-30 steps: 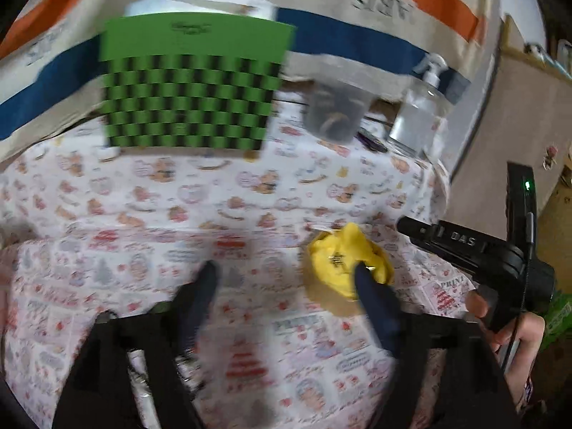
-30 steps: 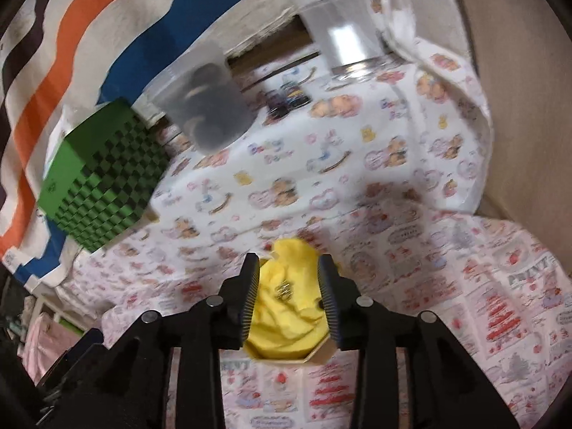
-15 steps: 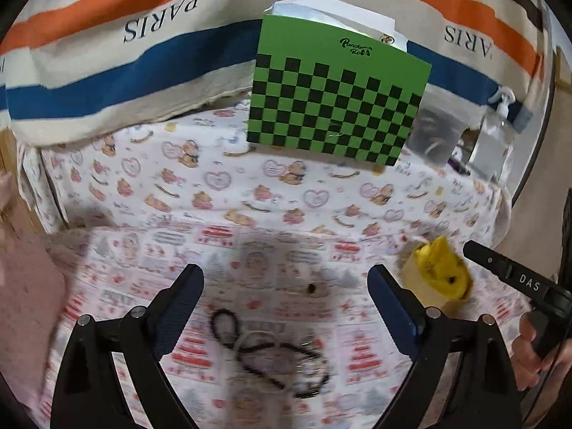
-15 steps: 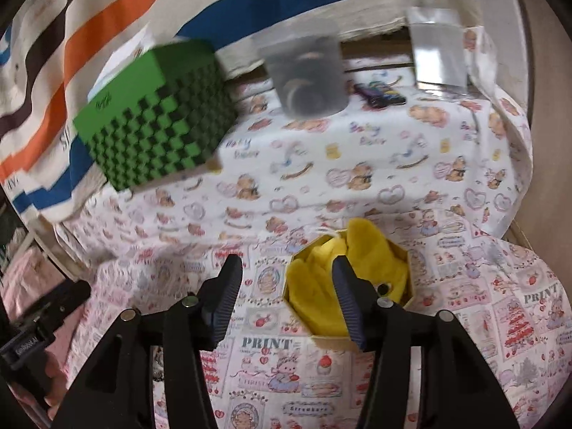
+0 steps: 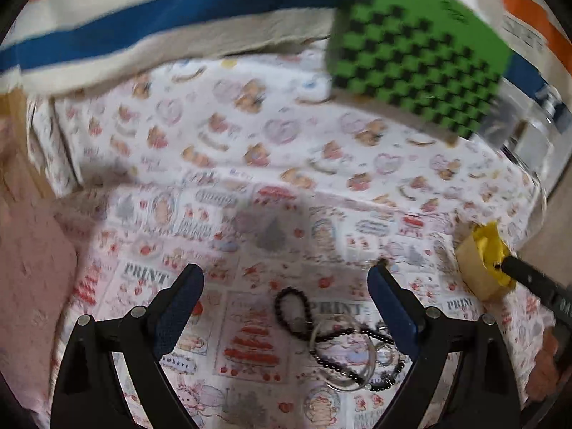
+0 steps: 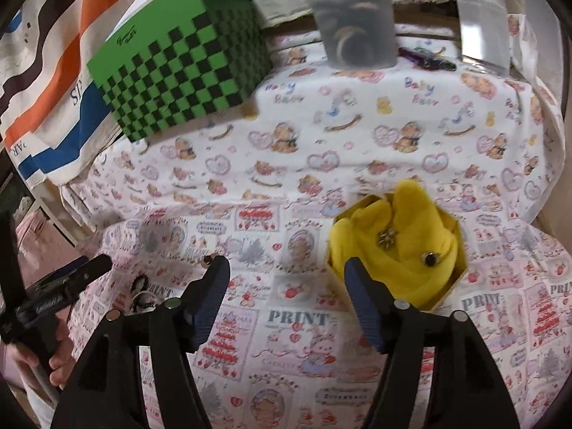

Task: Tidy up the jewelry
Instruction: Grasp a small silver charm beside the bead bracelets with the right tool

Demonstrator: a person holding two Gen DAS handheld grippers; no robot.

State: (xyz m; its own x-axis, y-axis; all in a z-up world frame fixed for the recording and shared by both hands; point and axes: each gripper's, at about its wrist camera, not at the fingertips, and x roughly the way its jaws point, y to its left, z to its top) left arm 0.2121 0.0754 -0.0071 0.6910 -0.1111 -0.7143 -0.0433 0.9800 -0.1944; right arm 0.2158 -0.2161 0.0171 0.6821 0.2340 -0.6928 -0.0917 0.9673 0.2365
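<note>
A tangle of jewelry (image 5: 336, 339) lies on the printed cloth: a black bead bracelet (image 5: 291, 309), a clear bangle (image 5: 345, 355) and dark bead strands. My left gripper (image 5: 286, 279) hangs open just above and behind it, touching nothing. A hexagonal box lined with yellow cloth (image 6: 393, 250) holds a silver piece (image 6: 388, 237) and a dark round piece (image 6: 430, 258). My right gripper (image 6: 286, 268) is left of the box, its jaws opening with nothing between them. A small dark bead (image 6: 207, 259) lies by its left fingertip. The box (image 5: 481, 268) also shows at the right of the left wrist view.
A green checkered box (image 6: 178, 68) stands at the back left, with a clear cup (image 6: 357, 32) holding dark items, a clear bottle (image 6: 482, 18) and a purple item (image 6: 425, 59) along the back. A striped cloth (image 5: 125, 35) hangs behind. A hand (image 6: 53, 357) holds the left gripper.
The left gripper swung left from the yellow box to the jewelry tangle. The right gripper drew back from the box and its jaws widened; the dark round piece now shows in the yellow cloth.
</note>
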